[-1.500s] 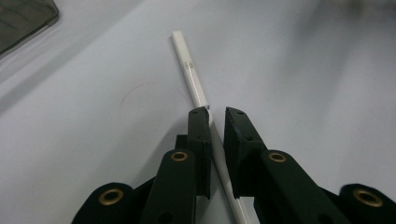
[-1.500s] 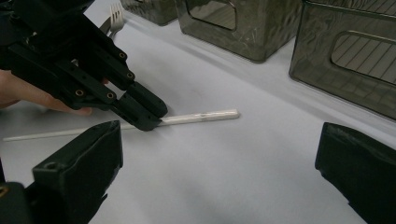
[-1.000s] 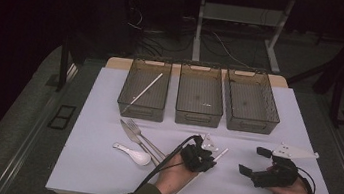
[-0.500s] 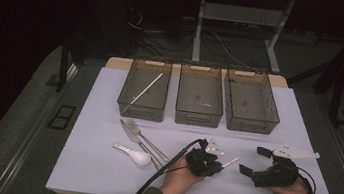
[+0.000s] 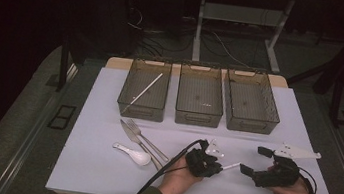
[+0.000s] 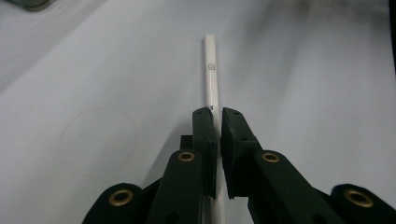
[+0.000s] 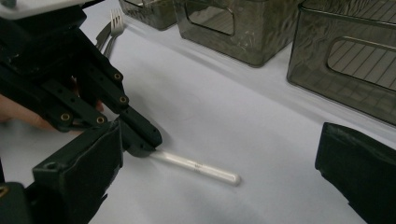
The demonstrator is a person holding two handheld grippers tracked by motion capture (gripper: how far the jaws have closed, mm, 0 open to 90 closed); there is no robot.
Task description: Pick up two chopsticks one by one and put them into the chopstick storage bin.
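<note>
— Near the front edge of the desk [image 5: 110, 94], a bit right of the middle, what does the left claw [image 5: 218, 169] have?

— A white chopstick [image 6: 211, 88]. Its jaws have just been closing and now pinch the stick between the pads, as the left gripper view shows. The free end runs out past the tips and lies on the white desk top (the right gripper view shows that end resting flat).

— And the right claw [image 5: 251, 161]?

— Spread wide, nothing between the jaws. It sits just to the right of the chopstick, near the front right corner, held in the person's right hand [image 5: 293, 193].

— Which way does the chopstick point?

— From the left claw toward the right claw, its tip falling just short of it.

— What else is on the desk?

— Three clear bins in a row along the far edge. The left bin [image 5: 143, 94] holds a second chopstick [image 5: 143, 92] lying slantwise; I cannot tell if anything lies in the middle bin [image 5: 199, 100] or the right bin [image 5: 251, 106]. Left of the hands lie a fork [image 5: 142, 136], a knife [image 5: 128, 134] and a white spoon [image 5: 133, 154], close together, well apart from the bins.
</note>
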